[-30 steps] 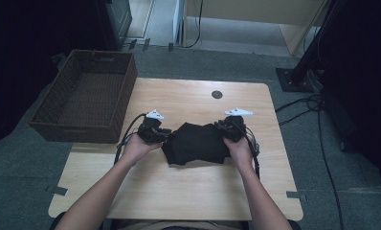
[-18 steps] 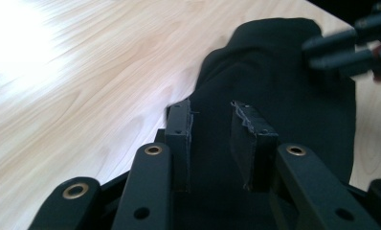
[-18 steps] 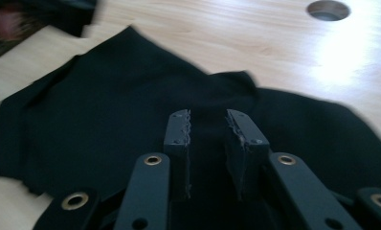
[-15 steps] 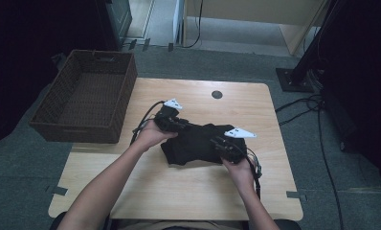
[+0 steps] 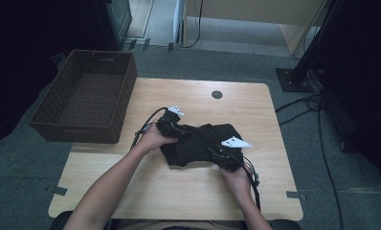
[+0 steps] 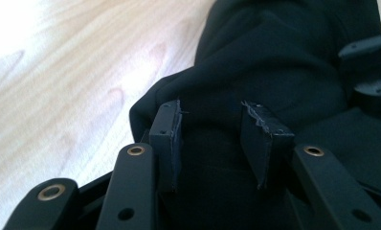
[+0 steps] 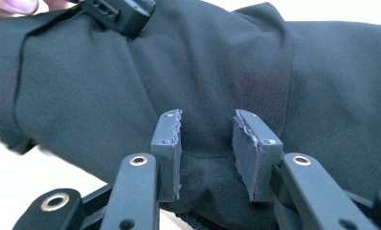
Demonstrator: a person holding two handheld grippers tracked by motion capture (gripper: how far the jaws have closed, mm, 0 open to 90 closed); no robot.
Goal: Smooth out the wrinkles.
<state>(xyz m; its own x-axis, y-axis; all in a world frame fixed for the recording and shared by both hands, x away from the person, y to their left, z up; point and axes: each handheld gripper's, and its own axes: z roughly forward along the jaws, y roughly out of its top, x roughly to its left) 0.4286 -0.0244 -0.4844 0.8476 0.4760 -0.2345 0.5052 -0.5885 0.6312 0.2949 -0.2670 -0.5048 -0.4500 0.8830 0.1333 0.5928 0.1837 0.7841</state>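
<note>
The left gripper (image 5: 183, 132) pinches a fold at the far left edge of the black garment (image 5: 198, 141); the right gripper (image 5: 212, 152) pinches its near right edge. The garment lies bunched mid-table (image 5: 188, 191), with 1 wicker basket (image 5: 83, 98) far left

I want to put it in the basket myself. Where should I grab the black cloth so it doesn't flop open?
Probably grab the black cloth at its two ends, left and right, coming in low from the sides. It lies bunched on the table, and its thick folded edges give jaws something to pinch. The left gripper and right gripper are placed roughly that way, fabric between their pads.
</note>
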